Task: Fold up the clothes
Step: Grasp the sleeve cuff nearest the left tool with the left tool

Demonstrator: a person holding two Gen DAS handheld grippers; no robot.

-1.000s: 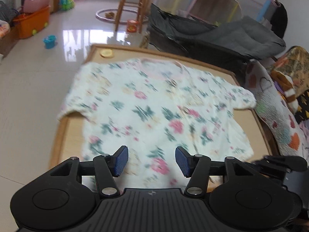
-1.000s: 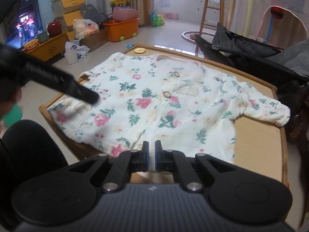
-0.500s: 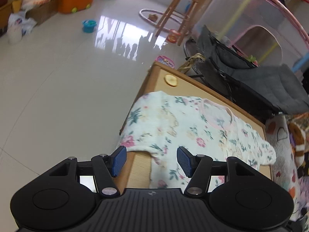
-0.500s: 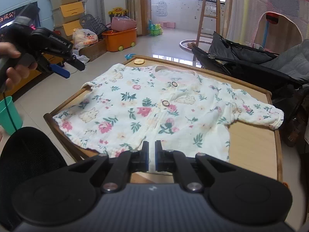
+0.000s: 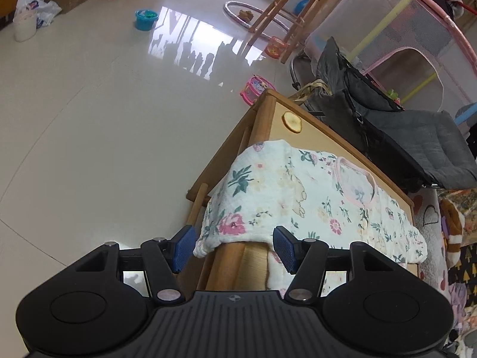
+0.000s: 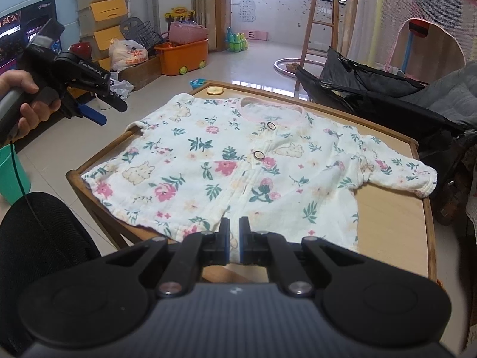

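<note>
Between the spread jaws of the left gripper (image 5: 232, 249) hangs a sleeve cuff of the floral baby cardigan (image 6: 244, 164), ungrasped. The right gripper (image 6: 234, 246) has its jaws nearly closed at the hem; whether they pinch fabric is unclear. Beyond, the cardigan lies flat on the wooden table (image 6: 390, 223), with no fold made.

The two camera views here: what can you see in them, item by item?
Baby top: one, white with pink flowers, spread flat on the table, its left sleeve draped over the edge.
Table: one, light wood, under the top.
Round disc: one, yellowish, far table corner.
Storage bin: one, orange, on the floor behind.
Ladder stool: one, wooden, near the window.
Left gripper: open, at the draped sleeve, not gripping.
Right gripper: nearly closed at the hem; a grip cannot be confirmed.
</note>
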